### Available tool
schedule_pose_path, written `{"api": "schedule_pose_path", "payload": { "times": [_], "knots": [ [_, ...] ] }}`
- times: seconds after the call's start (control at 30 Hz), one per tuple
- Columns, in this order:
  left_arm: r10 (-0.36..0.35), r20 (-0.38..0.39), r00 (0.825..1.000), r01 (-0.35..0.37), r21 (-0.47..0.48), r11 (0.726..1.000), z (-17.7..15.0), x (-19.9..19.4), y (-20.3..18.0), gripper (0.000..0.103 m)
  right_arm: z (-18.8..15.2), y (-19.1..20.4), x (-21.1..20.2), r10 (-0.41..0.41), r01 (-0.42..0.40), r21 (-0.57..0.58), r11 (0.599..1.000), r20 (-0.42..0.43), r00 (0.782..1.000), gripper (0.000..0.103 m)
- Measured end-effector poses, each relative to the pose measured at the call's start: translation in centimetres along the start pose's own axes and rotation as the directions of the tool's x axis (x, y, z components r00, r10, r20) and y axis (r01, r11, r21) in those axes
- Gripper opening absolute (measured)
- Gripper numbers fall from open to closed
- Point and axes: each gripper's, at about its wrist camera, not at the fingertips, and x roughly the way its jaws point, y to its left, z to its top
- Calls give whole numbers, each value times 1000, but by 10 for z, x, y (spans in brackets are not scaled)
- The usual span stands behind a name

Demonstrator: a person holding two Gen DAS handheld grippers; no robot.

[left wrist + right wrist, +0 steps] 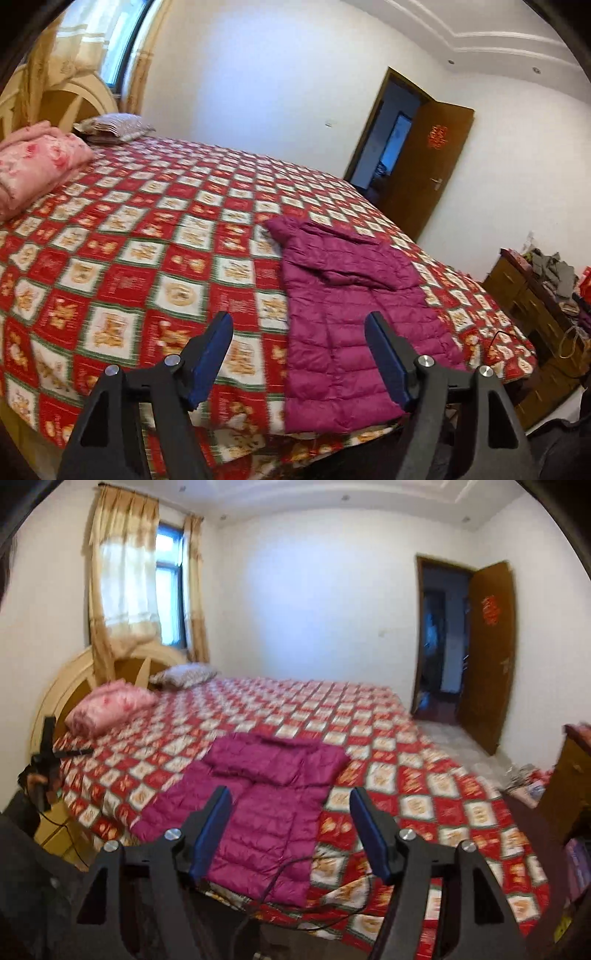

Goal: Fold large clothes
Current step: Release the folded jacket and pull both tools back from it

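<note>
Magenta puffer jacket (343, 306) flat on checkered bed quilt (147, 236), near foot edge, sleeve folded across chest. Left gripper (299, 325): jaws spread, nothing between, off the bed edge at jacket's 7 o'clock. Right gripper (290, 797): jaws spread, empty, above jacket hem at 6 o'clock. Pink folded blanket (110, 709) at 10 o'clock by headboard.

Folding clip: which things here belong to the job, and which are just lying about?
Job: purple padded jacket, left claw, right claw, both open and empty.
Lying about: pink folded quilt, pillow, wooden dresser, open door.
</note>
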Motion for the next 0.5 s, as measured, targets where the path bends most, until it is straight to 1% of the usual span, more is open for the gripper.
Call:
{"api": "schedule_pose_path", "payload": {
  "times": [0.03, 0.1, 0.17, 0.23, 0.3, 0.33, 0.4, 0.43, 0.5],
  "knots": [
    [-16, -13, 1000, 16, 7, 1000, 2, 3, -6, 74, 6, -1, -22, -35, 35, -6, 999, 39, 999, 68],
    [-36, -12, 999, 37, 42, 998, 4, 1, -19, 74, 11, -3, -49, -69, 70, -3, 998, 94, 993, 68],
    [-40, 3, 999, 39, 99, 994, 4, -8, -32, 74, 17, -7, -79, -82, 79, 21, 997, 164, 983, 68],
    [-27, -1, 1000, 27, 138, 990, 2, -15, -39, 74, 18, -9, -88, -95, 90, 36, 995, 173, 980, 70],
    [-13, -16, 1000, 16, 164, 986, -5, -18, -44, 75, 15, -9, -76, -103, 100, 29, 995, 137, 985, 71],
    [-10, -30, 1000, 14, 169, 985, -9, -19, -45, 75, 10, -10, -64, -85, 82, 31, 996, 109, 990, 72],
    [-20, -60, 998, 30, 176, 984, -19, -15, -45, 75, -2, -10, -28, -13, 13, 49, 999, 10, 1000, 76],
    [-21, -83, 996, 36, 184, 982, -25, -9, -45, 75, -10, -9, -4, 18, -15, 59, 998, -55, 998, 76],
    [-14, -124, 992, 37, 188, 981, -38, 9, -43, 75, -29, -4, 39, 51, -40, 73, 997, -162, 985, 76]
  ]
}}
